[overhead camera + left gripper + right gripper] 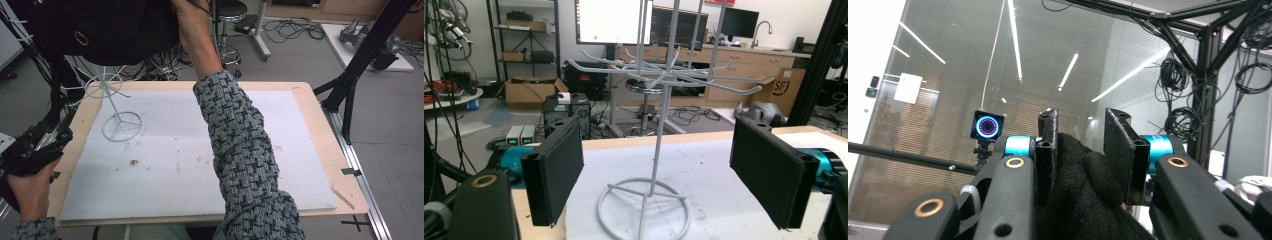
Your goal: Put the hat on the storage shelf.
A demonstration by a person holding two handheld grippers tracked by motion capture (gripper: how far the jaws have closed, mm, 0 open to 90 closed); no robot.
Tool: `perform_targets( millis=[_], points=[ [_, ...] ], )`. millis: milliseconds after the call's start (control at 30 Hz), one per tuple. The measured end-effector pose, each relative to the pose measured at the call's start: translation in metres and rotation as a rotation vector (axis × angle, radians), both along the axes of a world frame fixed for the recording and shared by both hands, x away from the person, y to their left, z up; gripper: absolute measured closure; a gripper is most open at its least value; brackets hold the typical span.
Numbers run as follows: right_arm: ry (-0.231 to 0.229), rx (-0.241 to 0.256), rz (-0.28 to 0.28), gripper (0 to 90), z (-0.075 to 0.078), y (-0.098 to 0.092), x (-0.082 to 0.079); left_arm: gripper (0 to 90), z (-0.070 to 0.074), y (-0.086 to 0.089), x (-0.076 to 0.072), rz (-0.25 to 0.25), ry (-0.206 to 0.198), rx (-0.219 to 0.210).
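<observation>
In the high view, the right arm is reaching up and away from the table (pixel 320 150), and a black knitted garment (pixel 100 30) is hanging large at the top, above the white wire rack (pixel 114 107). The left gripper (pixel 37 150) is waiting off the table's left edge.

In the left gripper view, that claw (pixel 669 175) is standing wide and empty, the rack (pixel 656 125) rising ahead between its jaws.

In the right gripper view, the right gripper (pixel 1080 150) is pinching the garment (pixel 1083 200) narrowly, cloth bulging below the jaws. The grip looks shallow, so the fabric may be slipping free, or sagging folds could snag a hook and tip the light rack.
</observation>
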State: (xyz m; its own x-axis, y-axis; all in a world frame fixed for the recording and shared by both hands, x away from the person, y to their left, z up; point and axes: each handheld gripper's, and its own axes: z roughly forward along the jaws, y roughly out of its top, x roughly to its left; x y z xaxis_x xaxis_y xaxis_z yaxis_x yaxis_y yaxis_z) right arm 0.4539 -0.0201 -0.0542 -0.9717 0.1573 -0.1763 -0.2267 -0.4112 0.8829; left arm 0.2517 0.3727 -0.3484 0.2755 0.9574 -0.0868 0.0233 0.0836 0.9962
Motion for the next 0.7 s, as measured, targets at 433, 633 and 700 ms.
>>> perform_targets(
  millis=[433, 633, 700],
  points=[
    [0.032, -0.040, 0.039, 66.8, -0.018, 0.021, 0.005, 21.6, 0.001, 0.000, -0.001, -0.003, -0.003, 0.001],
    [0.055, -0.054, 0.050, 66.0, -0.032, 0.023, 0.010, 21.6, 0.001, -0.001, -0.001, -0.003, -0.002, 0.001],
    [0.060, -0.068, 0.046, 65.2, -0.035, 0.023, 0.010, 21.6, 0.001, -0.001, -0.001, -0.006, 0.000, 0.005]
  ],
)
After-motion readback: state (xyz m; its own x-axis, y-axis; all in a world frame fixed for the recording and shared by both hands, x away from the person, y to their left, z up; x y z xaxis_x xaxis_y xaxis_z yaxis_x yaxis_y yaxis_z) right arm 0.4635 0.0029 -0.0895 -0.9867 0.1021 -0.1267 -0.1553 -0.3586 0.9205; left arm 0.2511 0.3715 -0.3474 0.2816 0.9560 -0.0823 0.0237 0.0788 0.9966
